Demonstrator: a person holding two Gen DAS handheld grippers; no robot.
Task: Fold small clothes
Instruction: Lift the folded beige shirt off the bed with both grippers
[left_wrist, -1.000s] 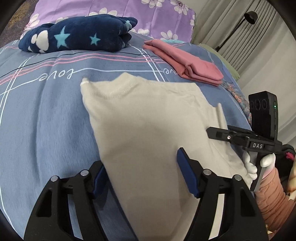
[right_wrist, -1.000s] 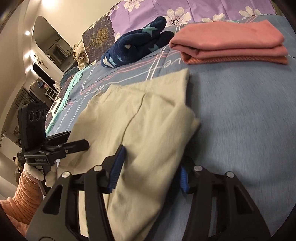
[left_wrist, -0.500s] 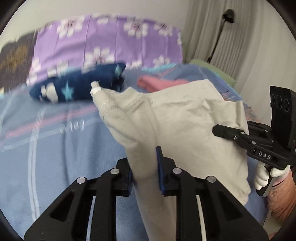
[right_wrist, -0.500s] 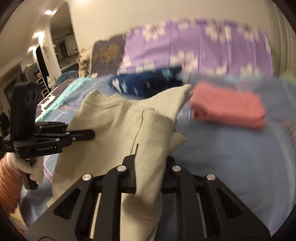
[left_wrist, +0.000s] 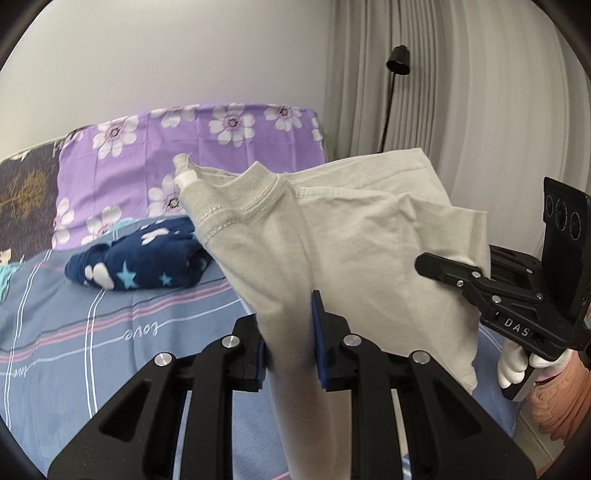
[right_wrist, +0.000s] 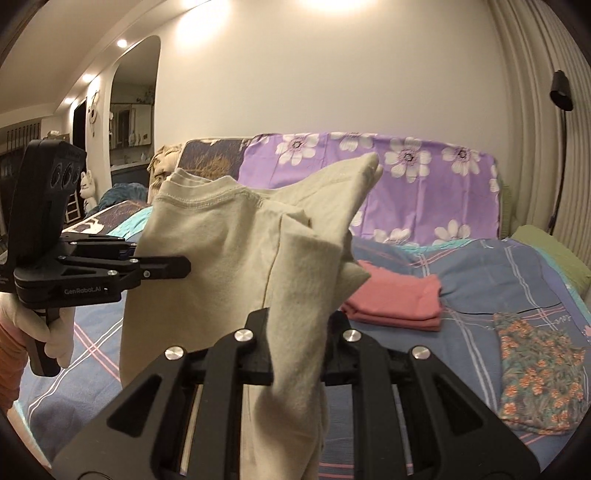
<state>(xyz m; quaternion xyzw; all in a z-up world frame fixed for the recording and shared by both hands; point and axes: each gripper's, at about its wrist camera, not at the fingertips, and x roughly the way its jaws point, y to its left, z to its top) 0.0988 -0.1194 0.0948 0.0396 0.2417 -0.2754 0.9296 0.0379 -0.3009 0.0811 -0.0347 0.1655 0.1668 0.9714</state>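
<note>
Left wrist view: nearest the lens, the left hand-held gripper (left_wrist: 290, 334) is pinching one beige T-shirt (left_wrist: 332, 236) between its two blue-padded fingers, jaws nearly together with only the cloth's thickness between them, after closing on it within the last second. The shirt is hanging in the air above the bed (left_wrist: 92, 332), collar turned away from the camera. At the shirt's far edge the right hand-held gripper (left_wrist: 476, 275), carried by a white-gloved hand (left_wrist: 513, 363), is gripping the same garment.

From the right wrist camera, the right hand-held gripper (right_wrist: 297, 345) is likewise clamping a bunched fold of the T-shirt (right_wrist: 236, 258), its jaws also just closed in, while the left hand-held gripper (right_wrist: 162, 266) is biting the opposite side, so the one shirt is being held up by two grippers.

Beyond it, three other garments are lying on the blue plaid bedspread (right_wrist: 498, 280): one folded pink garment (right_wrist: 397, 301), one floral-print garment (right_wrist: 539, 369) lying flat, and one folded navy star-print fleece (left_wrist: 138, 262). One purple flowered cover (right_wrist: 406, 192) is standing at the head of the bed, with one black floor lamp (right_wrist: 561, 96) beside the curtains.
</note>
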